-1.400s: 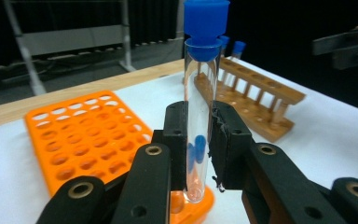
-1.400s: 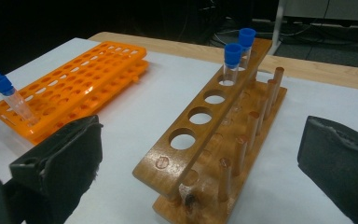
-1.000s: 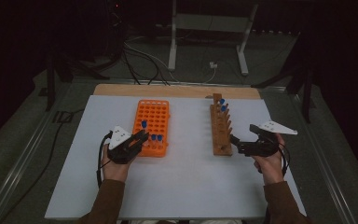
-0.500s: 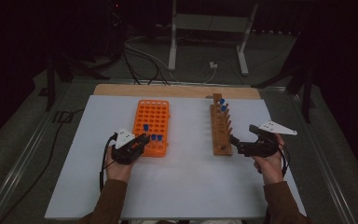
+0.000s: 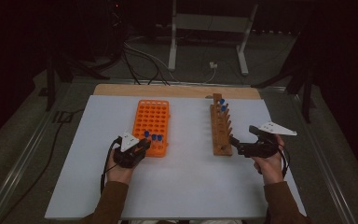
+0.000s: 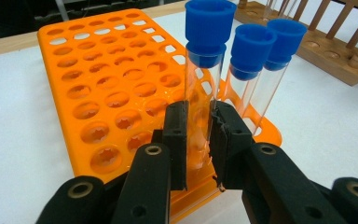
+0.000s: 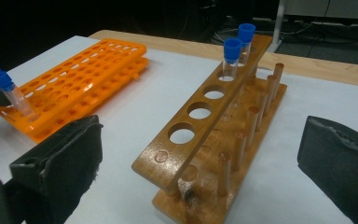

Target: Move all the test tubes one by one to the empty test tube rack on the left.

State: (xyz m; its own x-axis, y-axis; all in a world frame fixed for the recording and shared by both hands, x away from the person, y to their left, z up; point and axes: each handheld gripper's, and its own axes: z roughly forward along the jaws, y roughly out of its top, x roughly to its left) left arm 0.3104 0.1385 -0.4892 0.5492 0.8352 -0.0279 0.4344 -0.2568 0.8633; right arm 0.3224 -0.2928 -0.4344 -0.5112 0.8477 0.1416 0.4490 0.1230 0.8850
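White metal stand and tangled dark cables on the floor beyond the desk's far edge.

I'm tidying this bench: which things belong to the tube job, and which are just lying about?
In use: left gripper, shut on a blue-capped tube; orange rack; wooden rack; right gripper, open.

Lying about: cables, metal stand, both on the floor beyond the table.

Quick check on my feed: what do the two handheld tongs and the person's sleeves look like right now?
Both are black, two-jawed tools. The left tongs carry a small pale three-cornered plate on top and trail a black cable; the left gripper view shows round rivets on the jaw arms. The right tongs carry a longer pale plate and wider, padded-looking jaws. Both sleeves are brown.
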